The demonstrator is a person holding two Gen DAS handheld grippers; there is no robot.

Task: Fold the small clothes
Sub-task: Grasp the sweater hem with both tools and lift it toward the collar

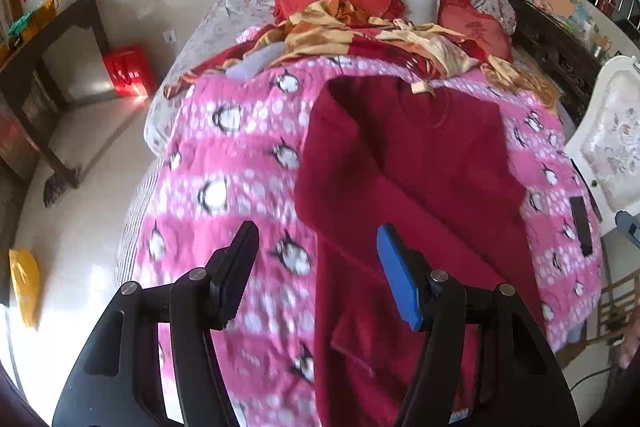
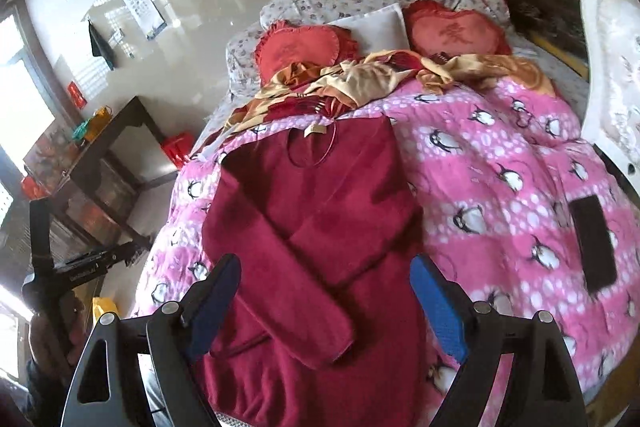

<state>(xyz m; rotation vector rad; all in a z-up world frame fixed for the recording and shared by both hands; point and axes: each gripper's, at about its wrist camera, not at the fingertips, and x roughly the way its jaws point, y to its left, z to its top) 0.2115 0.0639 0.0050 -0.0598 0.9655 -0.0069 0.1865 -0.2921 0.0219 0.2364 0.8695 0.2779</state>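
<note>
Black gripper fingers with blue pads frame both views, and neither pair holds anything: the left gripper stands partly spread and the right gripper stands wide, each hanging above the bed with nothing between its jaws. Below them the dark red sweater lies flat on the pink penguin blanket, both sleeves already crossed over the chest. Its long axis runs from the tan neck label, at the far end toward the heart cushions, down to the hem at the near edge of the blanket, closest to the person. In the right wrist view the sweater sits squarely between the fingers, so the right gripper looks down along that axis; in the left wrist view the sweater lies off to the right of centre, with bare blanket under the left finger. Judging from this, the remaining fold probably carries hem toward label, and both grippers would need to drop to the near hem, one at each corner. A dark phone rests on the blanket well apart from the sweater, to its right.
</note>
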